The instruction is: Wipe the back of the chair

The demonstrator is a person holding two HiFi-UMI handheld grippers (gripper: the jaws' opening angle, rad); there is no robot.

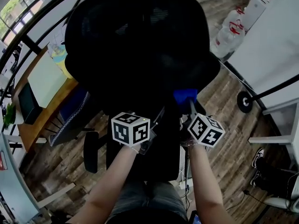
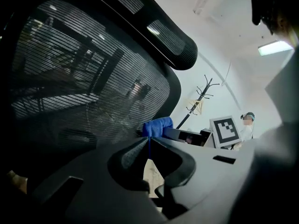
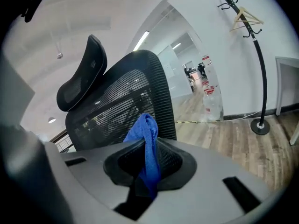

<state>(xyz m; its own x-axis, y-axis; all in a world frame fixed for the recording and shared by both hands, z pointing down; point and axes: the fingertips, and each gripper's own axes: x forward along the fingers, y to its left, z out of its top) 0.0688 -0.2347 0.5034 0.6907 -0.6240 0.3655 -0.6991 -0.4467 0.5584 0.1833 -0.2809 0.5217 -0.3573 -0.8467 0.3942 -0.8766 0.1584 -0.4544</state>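
A: How were the fingers set?

B: The right gripper [image 3: 147,146] had its jaws clamped on a blue cloth [image 3: 145,129], whose bunched end stood up past the tips. The left gripper [image 2: 148,141] had its jaws drawn together. A blue sliver showed in the seam, but I couldn't tell if anything was pinched there.

A: And the arms?

B: Both forearms reached forward side by side, with the grippers close together low behind the chair [image 3: 121,101]. The cloth sat at the right edge of its mesh back, under the headrest [image 3: 79,78].

A: What crowded them?

B: The chair filled the space ahead. A desk [image 1: 46,92] stood to the left. A coat stand [image 3: 259,55] was to the right, with its base on the floor [image 3: 224,134]. Water jugs [image 1: 229,34] were at the far right.

A: Any open room?

B: There was bare floor to the right, between the chair and the stand.
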